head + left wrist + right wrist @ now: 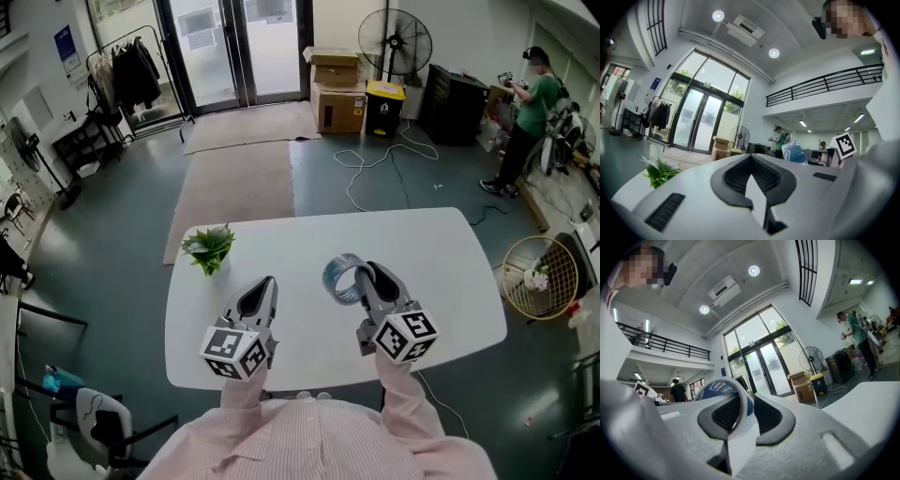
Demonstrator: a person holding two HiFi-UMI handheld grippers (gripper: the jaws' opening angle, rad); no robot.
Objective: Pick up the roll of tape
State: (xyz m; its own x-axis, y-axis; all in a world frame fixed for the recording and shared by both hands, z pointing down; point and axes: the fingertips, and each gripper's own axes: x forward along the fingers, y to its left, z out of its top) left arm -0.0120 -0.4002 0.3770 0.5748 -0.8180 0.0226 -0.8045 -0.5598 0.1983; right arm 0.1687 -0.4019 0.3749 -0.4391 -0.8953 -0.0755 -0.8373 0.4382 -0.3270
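The roll of tape [339, 278], a clear ring with a blue and white printed core, hangs above the white table [441, 253]. My right gripper [366, 275] is shut on its wall. In the right gripper view the tape [719, 389] stands on edge between the black pads, one jaw inside the ring and one outside, with the right gripper [742, 412] pointing level. My left gripper [267, 284] hovers to the left of the tape, apart from it, shut and empty. In the left gripper view the left gripper [752, 177] holds nothing, and the tape [793, 152] shows off to the right.
A small potted plant [209, 247] stands at the table's left side, left of my left gripper. Beyond the table are rugs, cardboard boxes [337, 89], a standing fan [395, 42] and cables on the floor. A person [530, 117] stands at the far right, and a wicker basket [542, 277] sits right of the table.
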